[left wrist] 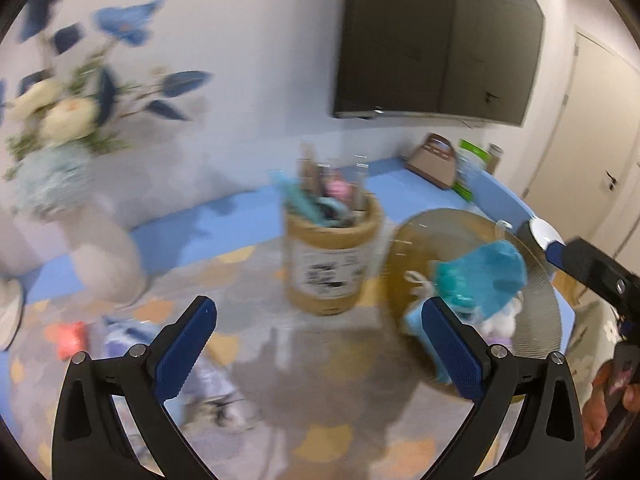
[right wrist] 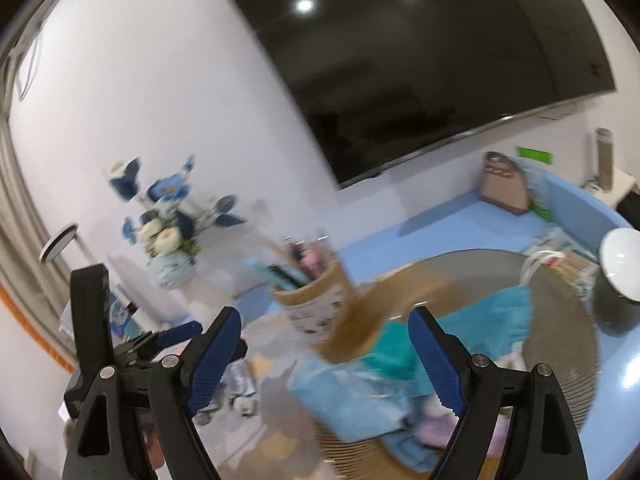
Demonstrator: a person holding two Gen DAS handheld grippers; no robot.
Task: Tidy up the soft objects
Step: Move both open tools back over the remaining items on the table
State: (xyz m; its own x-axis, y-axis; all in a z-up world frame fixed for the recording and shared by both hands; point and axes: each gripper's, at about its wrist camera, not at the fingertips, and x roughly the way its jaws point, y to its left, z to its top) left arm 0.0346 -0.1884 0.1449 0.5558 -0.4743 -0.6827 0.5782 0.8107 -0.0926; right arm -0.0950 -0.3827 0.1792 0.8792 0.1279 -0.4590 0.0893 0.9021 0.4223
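Observation:
My left gripper (left wrist: 320, 346) stands open with nothing between its blue pads, above a patterned mat (left wrist: 320, 364). To its right a round woven basket (left wrist: 536, 300) holds a blue cloth (left wrist: 492, 268) and teal and white soft pieces. A red soft item (left wrist: 70, 338) and a lavender one (left wrist: 120, 332) lie on the mat at the left. My right gripper (right wrist: 326, 360) is open too, empty, just in front of the basket (right wrist: 560, 340), where a light blue cloth (right wrist: 348, 396), a teal cloth (right wrist: 394, 350) and a lilac piece (right wrist: 434, 432) lie. A blurred brown shape (right wrist: 372, 320) crosses the basket's near side.
A cardboard tube (left wrist: 332, 264) full of pens stands beside the basket. A flower vase (left wrist: 52, 140) is at the far left, and a brown bag (left wrist: 434, 160) sits on the blue bench. A white bowl (right wrist: 622, 264) stands right of the basket. A dark screen (left wrist: 436, 40) hangs on the wall.

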